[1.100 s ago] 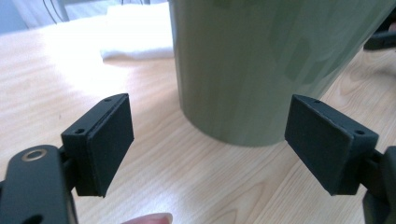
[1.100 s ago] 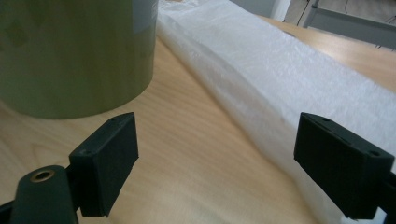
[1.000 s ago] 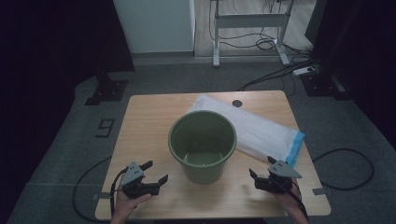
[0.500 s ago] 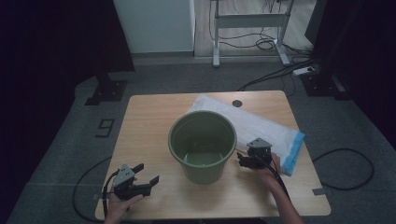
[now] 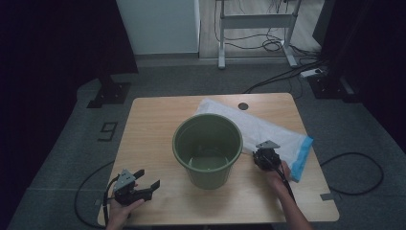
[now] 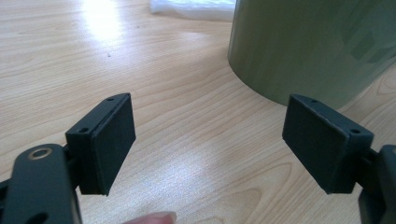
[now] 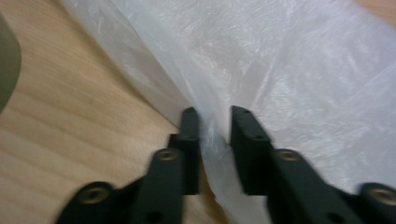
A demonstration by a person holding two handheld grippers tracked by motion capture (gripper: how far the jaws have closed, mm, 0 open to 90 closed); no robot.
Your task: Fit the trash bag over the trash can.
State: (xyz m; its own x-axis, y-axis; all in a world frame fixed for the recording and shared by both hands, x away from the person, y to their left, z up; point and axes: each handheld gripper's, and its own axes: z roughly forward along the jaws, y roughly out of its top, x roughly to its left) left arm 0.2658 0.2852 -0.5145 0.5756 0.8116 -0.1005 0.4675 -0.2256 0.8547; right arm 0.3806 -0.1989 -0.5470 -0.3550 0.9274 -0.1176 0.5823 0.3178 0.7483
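Two black hand-held grippers, left gripper (image 5: 149, 188) and right gripper (image 5: 262, 160), each topped by a grey three-cornered plate, flat rectangular pads fixed with small screws, black cables trailed, forearms left bare.

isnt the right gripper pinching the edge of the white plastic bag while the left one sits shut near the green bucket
Not quite: the left gripper is open, its fingers wide apart over bare table, as the left gripper view shows. The right gripper does pinch the white plastic bag beside the green bucket.

The left gripper (image 5: 143, 188) rests low with its jaws wide apart, while the right gripper (image 5: 265, 158) has its jaws nearly closed.
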